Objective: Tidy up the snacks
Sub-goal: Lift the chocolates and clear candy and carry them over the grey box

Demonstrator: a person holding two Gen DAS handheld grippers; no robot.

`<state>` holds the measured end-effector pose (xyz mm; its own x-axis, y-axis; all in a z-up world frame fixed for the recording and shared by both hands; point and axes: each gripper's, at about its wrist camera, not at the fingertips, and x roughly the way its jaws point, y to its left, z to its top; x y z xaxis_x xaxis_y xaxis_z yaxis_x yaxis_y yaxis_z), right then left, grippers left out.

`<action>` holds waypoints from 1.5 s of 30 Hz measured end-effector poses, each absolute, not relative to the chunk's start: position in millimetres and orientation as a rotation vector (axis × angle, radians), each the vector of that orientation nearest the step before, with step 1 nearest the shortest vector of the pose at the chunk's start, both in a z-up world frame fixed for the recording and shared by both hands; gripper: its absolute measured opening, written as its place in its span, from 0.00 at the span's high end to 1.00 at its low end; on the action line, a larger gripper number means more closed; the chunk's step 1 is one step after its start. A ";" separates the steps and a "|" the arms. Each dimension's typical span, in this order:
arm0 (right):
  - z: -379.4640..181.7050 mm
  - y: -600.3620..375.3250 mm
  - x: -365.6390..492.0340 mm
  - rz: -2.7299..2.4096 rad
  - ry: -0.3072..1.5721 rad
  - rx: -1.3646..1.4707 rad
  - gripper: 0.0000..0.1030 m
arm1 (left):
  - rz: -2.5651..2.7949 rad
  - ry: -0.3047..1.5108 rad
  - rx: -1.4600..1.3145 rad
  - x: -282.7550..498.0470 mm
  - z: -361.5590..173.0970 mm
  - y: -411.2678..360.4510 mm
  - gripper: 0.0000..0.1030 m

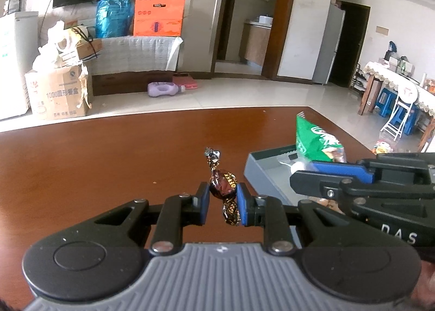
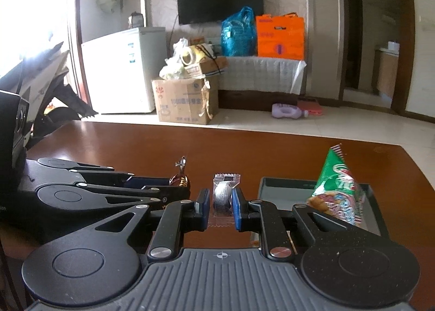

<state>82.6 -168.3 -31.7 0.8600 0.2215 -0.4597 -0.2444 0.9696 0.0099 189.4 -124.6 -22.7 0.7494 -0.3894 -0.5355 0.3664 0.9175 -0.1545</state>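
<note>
Left tool (image 1: pixel 223 196) pinches crinkly foil candy (image 1: pixel 223 188); right tool (image 2: pixel 222 202) a ridged cookie packet (image 2: pixel 223 196).

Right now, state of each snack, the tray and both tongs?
left tongs: shut on the brown candy
brown candy: gripped, off the table
right tongs: shut on the clear-wrapped cookie
clear-wrapped cookie: gripped, sealed
green snack bag: in the tray, leaning
grey tray: on the table, open-topped

Items counted on the brown table (image 1: pixel 108 153): one grey tray (image 2: pixel 285 188); one green snack bag (image 2: pixel 337 191); one brown twist-wrapped candy (image 1: pixel 223 187); one clear-wrapped round snack (image 2: pixel 223 196). Two grippers were present, the left gripper (image 1: pixel 223 202) and the right gripper (image 2: pixel 221 206).
</note>
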 end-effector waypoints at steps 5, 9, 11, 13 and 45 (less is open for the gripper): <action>-30.0 -180.6 79.1 0.226 0.472 -0.046 0.81 | -0.429 0.592 -0.035 190.1 -22.3 -136.3 0.81; -27.5 -188.3 77.0 0.219 0.469 -0.046 0.81 | -0.436 0.590 -0.033 190.2 -22.2 -142.9 0.81; -26.6 -191.9 76.0 0.215 0.469 -0.045 0.81 | -0.440 0.588 -0.030 189.9 -21.8 -147.4 0.81; -25.9 -195.3 74.8 0.211 0.467 -0.044 0.81 | -0.445 0.589 -0.029 191.2 -20.8 -151.0 0.81; -31.0 -260.5 61.4 0.129 0.491 -0.055 0.81 | -0.591 0.591 0.037 188.2 -23.8 -223.1 0.81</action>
<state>61.4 -260.5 -31.0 0.8741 0.1099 -0.4731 -0.1362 0.9904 -0.0216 188.2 -223.1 -23.8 0.6703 -0.5144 -0.5348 0.5349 0.8345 -0.1323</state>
